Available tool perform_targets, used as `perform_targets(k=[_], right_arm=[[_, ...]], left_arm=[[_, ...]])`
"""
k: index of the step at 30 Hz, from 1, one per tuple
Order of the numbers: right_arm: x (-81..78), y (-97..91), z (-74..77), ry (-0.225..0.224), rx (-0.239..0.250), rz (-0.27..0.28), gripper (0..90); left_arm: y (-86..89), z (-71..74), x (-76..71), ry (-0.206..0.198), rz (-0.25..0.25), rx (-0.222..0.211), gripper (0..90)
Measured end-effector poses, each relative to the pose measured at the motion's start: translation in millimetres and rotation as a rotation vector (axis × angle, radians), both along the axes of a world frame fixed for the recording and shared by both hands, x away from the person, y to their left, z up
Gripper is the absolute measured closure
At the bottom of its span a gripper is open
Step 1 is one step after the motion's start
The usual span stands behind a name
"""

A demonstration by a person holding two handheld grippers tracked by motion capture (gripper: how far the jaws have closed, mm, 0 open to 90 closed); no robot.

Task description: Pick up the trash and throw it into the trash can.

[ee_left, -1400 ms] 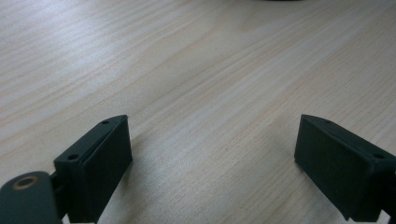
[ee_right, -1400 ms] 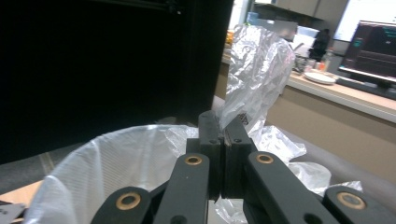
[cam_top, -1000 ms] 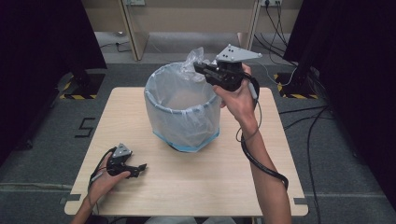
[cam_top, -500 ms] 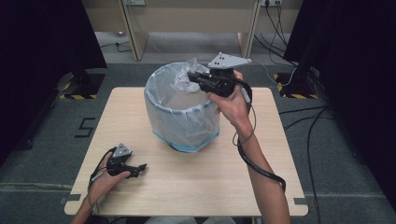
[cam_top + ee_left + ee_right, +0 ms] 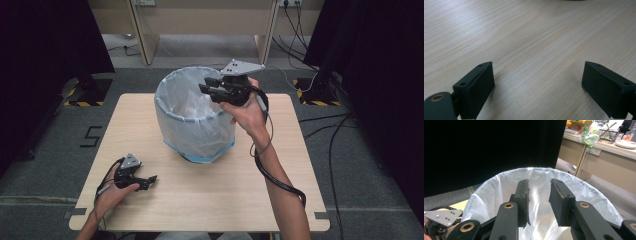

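Right gripper (image 5: 207, 86) lets go of the bag liner (image 5: 192, 117) at the bin's rim.

Its jaws have just been opening and now stand apart with nothing between them, over the bin's mouth; a second ago they pinched the plastic higher. The liner seems seated on the bin at the table's (image 5: 250, 200) middle. Left gripper (image 5: 148, 181) rests open on the wood.

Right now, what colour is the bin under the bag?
Blue; the bin's base peeks out below the clear bag, best in the high view.

Bin (image 5: 200, 150): blue, upright at table centre, lined with translucent white bag (image 5: 175, 95) (edge folded over the rim), mouth open.
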State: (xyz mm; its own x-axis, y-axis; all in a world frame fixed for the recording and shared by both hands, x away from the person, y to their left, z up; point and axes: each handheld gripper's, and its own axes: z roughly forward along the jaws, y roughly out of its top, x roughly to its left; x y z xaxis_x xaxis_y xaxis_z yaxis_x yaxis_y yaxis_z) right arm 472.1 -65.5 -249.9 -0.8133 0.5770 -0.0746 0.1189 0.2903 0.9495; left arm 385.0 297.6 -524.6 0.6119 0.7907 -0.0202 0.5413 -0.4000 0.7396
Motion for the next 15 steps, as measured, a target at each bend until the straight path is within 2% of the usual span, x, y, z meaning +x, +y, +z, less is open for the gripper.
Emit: perform_targets(k=[9,15], right_arm=[[1.7,-7.7,-2.2,0.025,0.009,-0.028,63.9],[3.7,-19.7,-3.5,0.032,0.016,-0.070,57.6]], left_arm=[[0.0,-0.1,0.1,-0.001,0.000,-0.002,10.1],[0.0,0.0,0.0,0.000,0.000,0.000,10.1]])
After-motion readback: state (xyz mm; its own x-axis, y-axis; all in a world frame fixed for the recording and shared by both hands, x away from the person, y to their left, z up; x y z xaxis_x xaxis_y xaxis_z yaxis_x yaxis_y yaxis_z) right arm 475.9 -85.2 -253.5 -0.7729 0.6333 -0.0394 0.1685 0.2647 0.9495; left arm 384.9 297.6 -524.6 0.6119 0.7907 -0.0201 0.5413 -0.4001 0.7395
